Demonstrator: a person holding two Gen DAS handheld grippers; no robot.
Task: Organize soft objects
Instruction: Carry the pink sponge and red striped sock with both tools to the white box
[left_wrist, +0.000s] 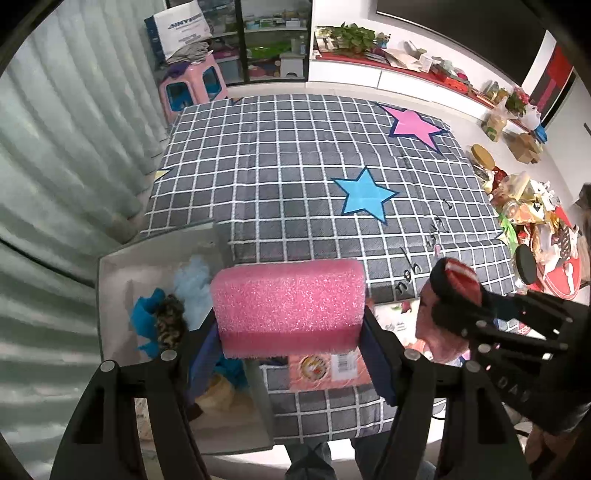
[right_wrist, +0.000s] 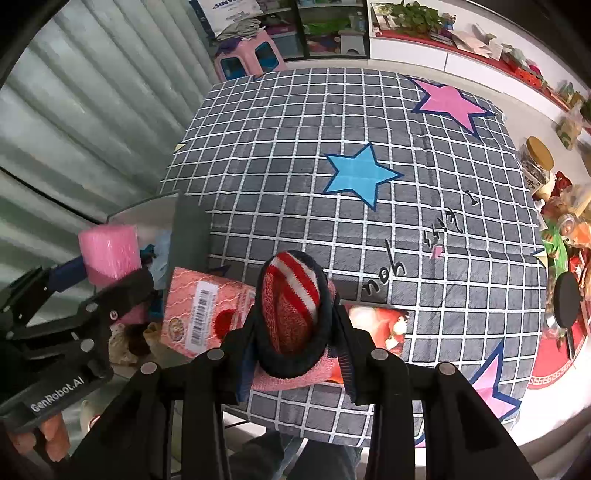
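Left tool pinches a pink foam block by its ends, beside the white box; light, squashy, so grip gently. Right tool squeezes a knitted striped sock, limp, probably bunched, above the checked bed.

My left gripper holds a foam block above the edge where the box meets the bed; the box sits left of the bed. My right gripper, just right of it, holds a knit sock. A packet lies on the bed between them.
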